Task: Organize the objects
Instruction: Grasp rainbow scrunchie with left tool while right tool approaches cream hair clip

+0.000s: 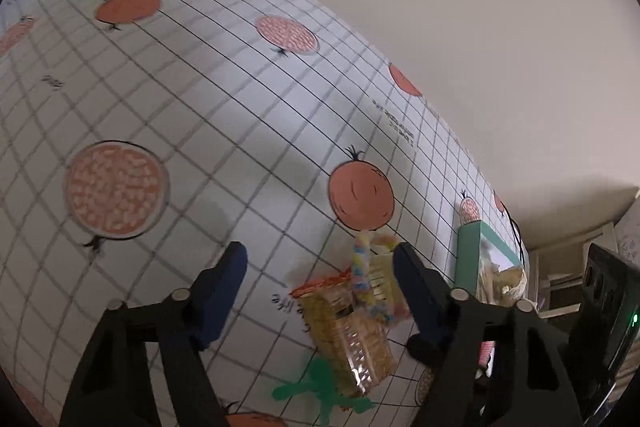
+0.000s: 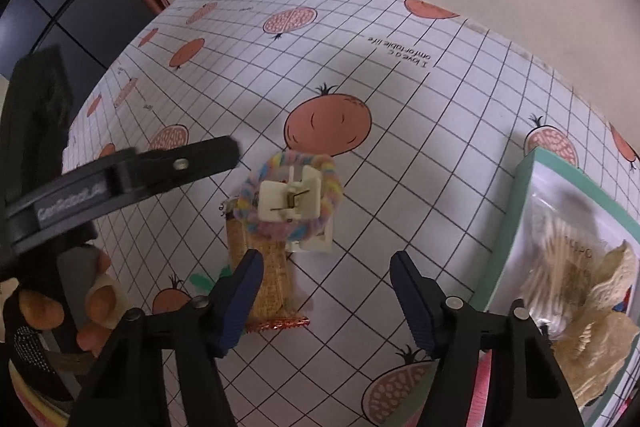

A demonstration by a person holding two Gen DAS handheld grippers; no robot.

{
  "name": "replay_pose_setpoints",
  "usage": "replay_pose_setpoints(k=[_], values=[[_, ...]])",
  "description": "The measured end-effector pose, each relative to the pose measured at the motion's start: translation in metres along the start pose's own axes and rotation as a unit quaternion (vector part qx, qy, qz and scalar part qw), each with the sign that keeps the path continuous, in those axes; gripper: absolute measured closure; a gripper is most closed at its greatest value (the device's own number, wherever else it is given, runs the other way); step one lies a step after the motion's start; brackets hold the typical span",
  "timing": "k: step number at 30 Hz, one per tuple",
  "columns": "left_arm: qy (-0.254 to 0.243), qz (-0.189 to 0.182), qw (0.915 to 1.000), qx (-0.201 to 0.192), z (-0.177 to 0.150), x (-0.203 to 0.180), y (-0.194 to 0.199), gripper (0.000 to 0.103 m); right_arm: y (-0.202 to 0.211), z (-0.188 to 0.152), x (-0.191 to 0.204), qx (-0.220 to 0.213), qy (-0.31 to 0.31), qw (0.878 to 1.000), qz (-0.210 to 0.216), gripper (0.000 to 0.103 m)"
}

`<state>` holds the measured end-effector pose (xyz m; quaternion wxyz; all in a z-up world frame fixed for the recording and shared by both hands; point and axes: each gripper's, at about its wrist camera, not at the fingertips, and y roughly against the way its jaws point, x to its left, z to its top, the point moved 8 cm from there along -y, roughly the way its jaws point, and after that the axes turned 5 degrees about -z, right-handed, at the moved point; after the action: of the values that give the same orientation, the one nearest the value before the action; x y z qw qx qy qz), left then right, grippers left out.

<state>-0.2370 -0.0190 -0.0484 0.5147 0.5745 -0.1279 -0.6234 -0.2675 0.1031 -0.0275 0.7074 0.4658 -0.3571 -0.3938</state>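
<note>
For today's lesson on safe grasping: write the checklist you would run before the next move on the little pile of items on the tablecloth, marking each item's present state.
1. Right gripper open: ok.
2. Left gripper open: ok.
3. Cream hair clip unobstructed from above: ok.
4. Pastel scrunchie free of the clip: not ok, it rings the clip.
5. Snack packet free underneath: not ok, pile rests on it.
6. Space left in green tray: cannot tell.

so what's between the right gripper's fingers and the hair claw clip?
Right wrist view: the cracker packet lies along that stretch, its far end under the cream hair claw clip and pastel scrunchie. The right gripper is open, holding nothing.
</note>
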Motion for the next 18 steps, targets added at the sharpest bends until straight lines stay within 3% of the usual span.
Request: replay_pose_setpoints(k=[4,11,18], values=[[-0.014,-0.005,0.9997,0.017,0.000,-0.008,-0.013,0.043,-0.005,0.001,0.004,0.000,0.001,1.000,0.005,0.039],[-0.019,-0.013,0.9994,0.026,0.002,-0.014,-0.024,0.050,-0.013,0.002,0.007,0.001,0.001,1.000,0.012,0.046],[-0.022,-0.021,0.9989,0.035,0.002,-0.021,-0.031,0.067,-0.019,0.003,0.010,0.000,0.000,1.000,0.019,0.051]])
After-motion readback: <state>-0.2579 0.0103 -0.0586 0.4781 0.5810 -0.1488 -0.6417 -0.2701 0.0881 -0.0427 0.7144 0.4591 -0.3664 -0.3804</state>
